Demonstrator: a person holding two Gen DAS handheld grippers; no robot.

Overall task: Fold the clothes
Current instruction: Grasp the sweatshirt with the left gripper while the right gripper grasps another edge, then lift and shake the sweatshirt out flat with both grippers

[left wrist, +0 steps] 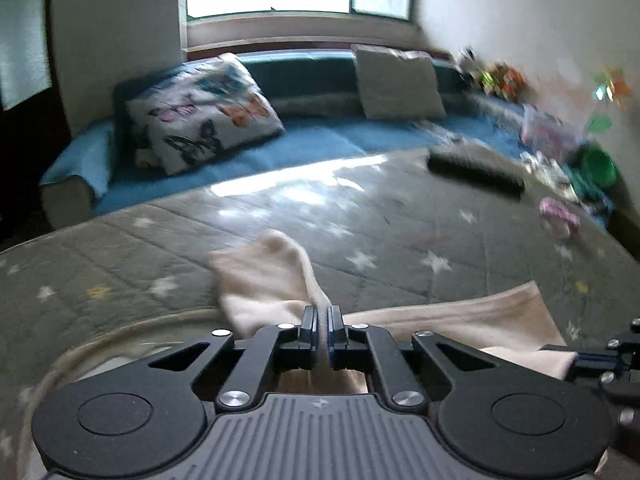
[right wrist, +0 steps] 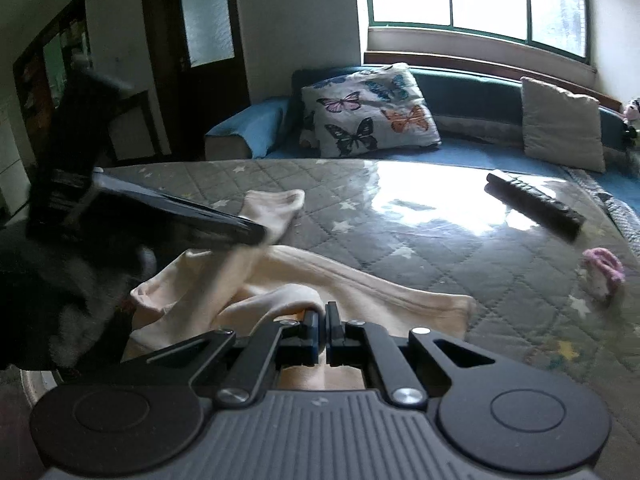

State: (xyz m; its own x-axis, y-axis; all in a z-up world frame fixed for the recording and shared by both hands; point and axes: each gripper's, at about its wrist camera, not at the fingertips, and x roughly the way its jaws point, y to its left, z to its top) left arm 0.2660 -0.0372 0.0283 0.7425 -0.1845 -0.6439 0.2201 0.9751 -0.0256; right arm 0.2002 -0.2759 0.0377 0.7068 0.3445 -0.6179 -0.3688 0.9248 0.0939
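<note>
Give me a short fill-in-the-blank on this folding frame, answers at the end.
1. Both grippers are shut on the cream-coloured ____ garment.
2. The printed pillow on the blue sofa shows ____.
3. The long black remote-like bar lies on the grey quilted ____-patterned cover.
4. The small pink item lies to the ____ of the garment in the right wrist view.

Answers: fabric; butterflies; star; right

Cream, plain garment (right wrist: pixel 320 280) on a grey quilted surface (right wrist: pixel 440 248) patterned with white stars and a few yellow ones. Black claws (left wrist: pixel 323 320) with blue pads. White pillow (right wrist: pixel 368 112) printed with pink, orange, blue and black butterflies. Plain beige cushion (right wrist: pixel 560 124). Blue sofa cover (left wrist: pixel 248 152). Black remote (right wrist: pixel 534 210). Pink cloth (right wrist: pixel 604 268).
</note>
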